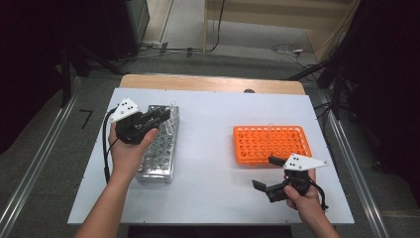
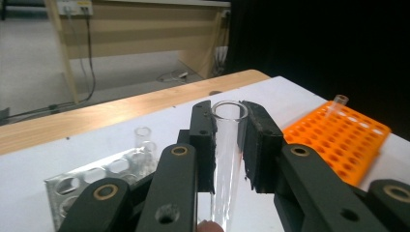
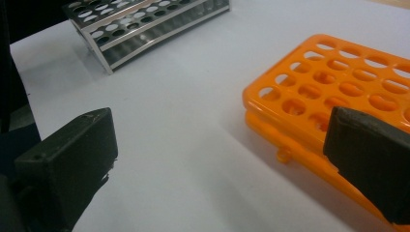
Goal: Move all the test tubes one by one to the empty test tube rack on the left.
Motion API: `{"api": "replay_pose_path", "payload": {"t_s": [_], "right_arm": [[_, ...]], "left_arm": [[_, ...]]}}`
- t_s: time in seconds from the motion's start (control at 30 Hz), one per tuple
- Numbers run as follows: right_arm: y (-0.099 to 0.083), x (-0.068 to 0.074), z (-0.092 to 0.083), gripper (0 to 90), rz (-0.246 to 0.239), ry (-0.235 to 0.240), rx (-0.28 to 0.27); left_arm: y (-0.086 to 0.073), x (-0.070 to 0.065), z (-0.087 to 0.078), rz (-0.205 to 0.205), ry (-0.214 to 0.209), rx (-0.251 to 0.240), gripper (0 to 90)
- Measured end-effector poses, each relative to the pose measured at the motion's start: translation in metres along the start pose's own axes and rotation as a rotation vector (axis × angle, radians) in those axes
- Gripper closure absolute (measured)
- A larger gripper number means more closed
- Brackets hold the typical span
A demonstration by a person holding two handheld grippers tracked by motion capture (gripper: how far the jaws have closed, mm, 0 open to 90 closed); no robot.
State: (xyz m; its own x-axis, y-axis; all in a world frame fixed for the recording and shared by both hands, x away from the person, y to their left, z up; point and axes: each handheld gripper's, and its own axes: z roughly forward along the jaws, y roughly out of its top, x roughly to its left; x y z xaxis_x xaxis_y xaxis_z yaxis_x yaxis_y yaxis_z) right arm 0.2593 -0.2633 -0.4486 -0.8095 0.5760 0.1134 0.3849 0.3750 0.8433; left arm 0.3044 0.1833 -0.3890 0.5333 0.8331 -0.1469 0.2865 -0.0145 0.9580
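My left gripper [image 1: 161, 116] hovers over the far end of a metal test tube rack [image 1: 161, 148] at the left of the white table. It is shut on a clear glass test tube [image 2: 228, 145], which stands upright between the pads with its open mouth on top. One more clear tube [image 2: 142, 137] stands in the metal rack [image 2: 96, 176]. An orange plastic rack [image 1: 271, 144] lies at the right, with a single tube [image 2: 338, 102] at its far edge. My right gripper [image 1: 265, 172] is near the orange rack's front edge, open, with nothing between its jaws [image 3: 217, 154].
The white board [image 1: 213, 124] covers a wooden table whose far edge [image 1: 213, 83] shows beyond it. Metal rails run along both sides on the floor. Cables lie on the floor beyond the table. In the right gripper view the metal rack [image 3: 140, 26] is far off and the orange rack [image 3: 338, 82] close.
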Motion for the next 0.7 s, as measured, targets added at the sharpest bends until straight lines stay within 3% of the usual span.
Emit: {"api": "replay_pose_path", "payload": {"t_s": [0.27, 0.7], "right_arm": [[-0.002, -0.006, -0.003, 0.0, 0.018, -0.017, -0.010], [-0.003, -0.006, -0.001, 0.0, 0.013, -0.019, -0.007]], "left_arm": [[-0.006, 0.012, 0.022, -0.005, 0.054, 0.017, 75.7], [-0.020, 0.013, 0.039, 0.024, 0.114, 0.069, 75.6]]}}
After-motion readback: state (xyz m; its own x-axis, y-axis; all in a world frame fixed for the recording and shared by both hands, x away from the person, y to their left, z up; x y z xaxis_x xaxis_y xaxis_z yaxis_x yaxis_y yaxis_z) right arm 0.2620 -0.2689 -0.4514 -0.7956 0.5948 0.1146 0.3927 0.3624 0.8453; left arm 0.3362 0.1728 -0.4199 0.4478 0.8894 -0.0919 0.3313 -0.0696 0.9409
